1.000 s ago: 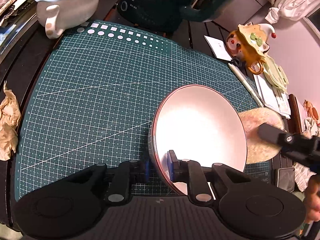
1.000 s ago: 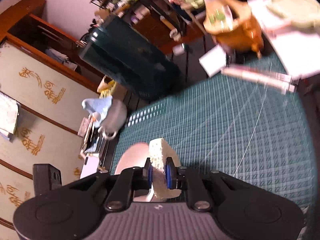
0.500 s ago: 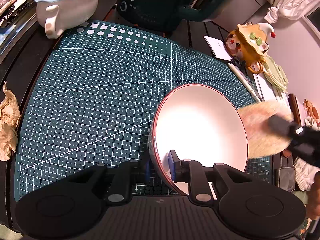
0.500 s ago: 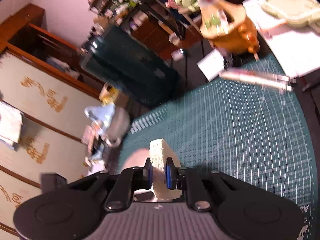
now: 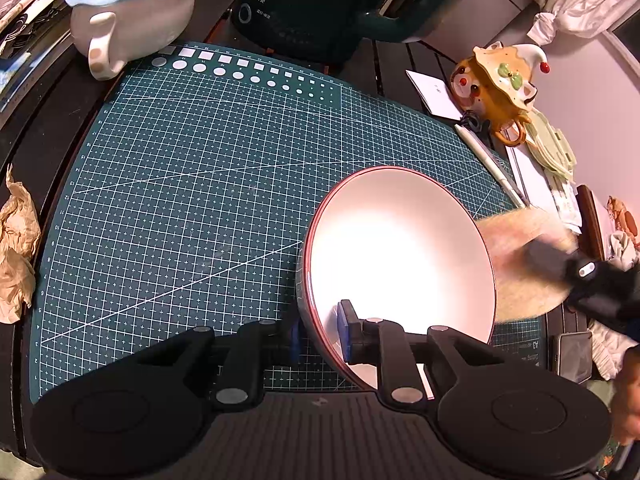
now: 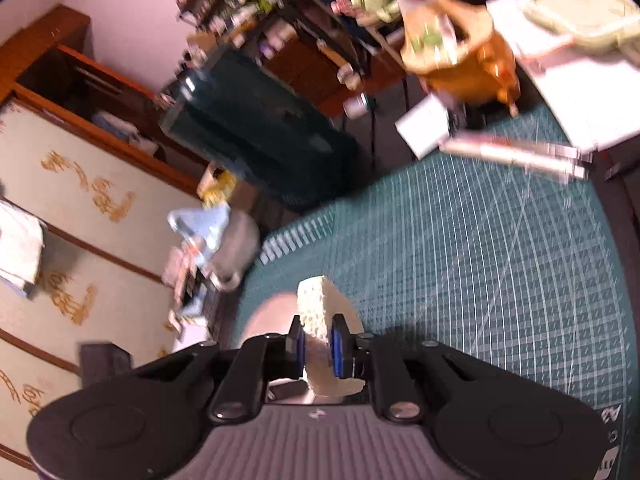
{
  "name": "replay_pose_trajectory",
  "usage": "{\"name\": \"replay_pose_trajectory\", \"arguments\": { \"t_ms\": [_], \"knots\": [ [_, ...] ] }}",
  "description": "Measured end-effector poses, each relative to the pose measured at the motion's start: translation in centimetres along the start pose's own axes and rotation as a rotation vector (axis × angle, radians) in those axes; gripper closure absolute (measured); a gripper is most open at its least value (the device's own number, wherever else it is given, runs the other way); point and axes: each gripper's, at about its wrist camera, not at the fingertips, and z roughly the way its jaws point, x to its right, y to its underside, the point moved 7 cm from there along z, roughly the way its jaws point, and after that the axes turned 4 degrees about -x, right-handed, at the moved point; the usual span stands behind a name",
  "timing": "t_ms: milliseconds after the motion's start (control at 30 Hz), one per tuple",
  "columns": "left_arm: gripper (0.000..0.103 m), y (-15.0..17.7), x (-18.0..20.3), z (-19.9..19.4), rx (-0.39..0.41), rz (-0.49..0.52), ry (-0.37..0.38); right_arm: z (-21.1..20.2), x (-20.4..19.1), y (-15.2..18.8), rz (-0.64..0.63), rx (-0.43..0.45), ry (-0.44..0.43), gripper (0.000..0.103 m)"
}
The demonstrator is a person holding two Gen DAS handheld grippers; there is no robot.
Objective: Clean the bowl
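On my left, the left gripper (image 5: 318,332) pinches the bowl's (image 5: 400,252) near rim, tipping it up over the green cutting mat (image 5: 180,200). To the right, my right gripper (image 6: 316,346) is clamped on the sponge (image 6: 320,312), just outside the bowl's far edge. I judge wiping is underway; next, bring the sponge inside and sweep.

Dim, cluttered room under warm light
Pale pink wall (image 6: 132,12); wooden cabinet (image 6: 60,64) over cream panels (image 6: 80,208) with gold motifs; dark worktop (image 5: 44,128).
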Motion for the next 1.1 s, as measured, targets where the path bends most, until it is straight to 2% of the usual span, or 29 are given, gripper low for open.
{"name": "replay_pose_trajectory", "arguments": {
  "t_ms": [167,333,500,700,867,1000,1100],
  "knots": [
    [0.083,0.0,0.0,0.0,-0.001,0.0,0.001,-1.5,-0.8,-0.6,-0.01,0.051,-0.029,0.091],
    [0.083,0.0,-0.1,0.0,0.0,0.001,0.002,0.0,-0.2,0.0,0.003,0.01,0.001,0.091],
    [0.083,0.0,0.0,0.0,-0.001,0.0,-0.002,-1.8,-0.7,-0.9,0.003,0.07,-0.041,0.091],
    [0.083,0.0,0.0,0.0,-0.002,0.003,0.001,0.5,0.3,0.3,0.015,-0.006,0.001,0.091],
    [0.083,-0.1,-0.1,0.0,-0.004,0.006,0.002,-1.2,0.0,-0.6,0.03,0.049,-0.047,0.091],
    [0.083,-0.1,0.0,0.0,-0.003,0.004,0.001,0.5,0.4,0.3,0.024,0.003,-0.021,0.091],
    [0.083,-0.1,0.0,0.0,-0.003,0.006,0.001,0.1,0.2,0.1,0.019,0.011,-0.013,0.091]
  ]
}}
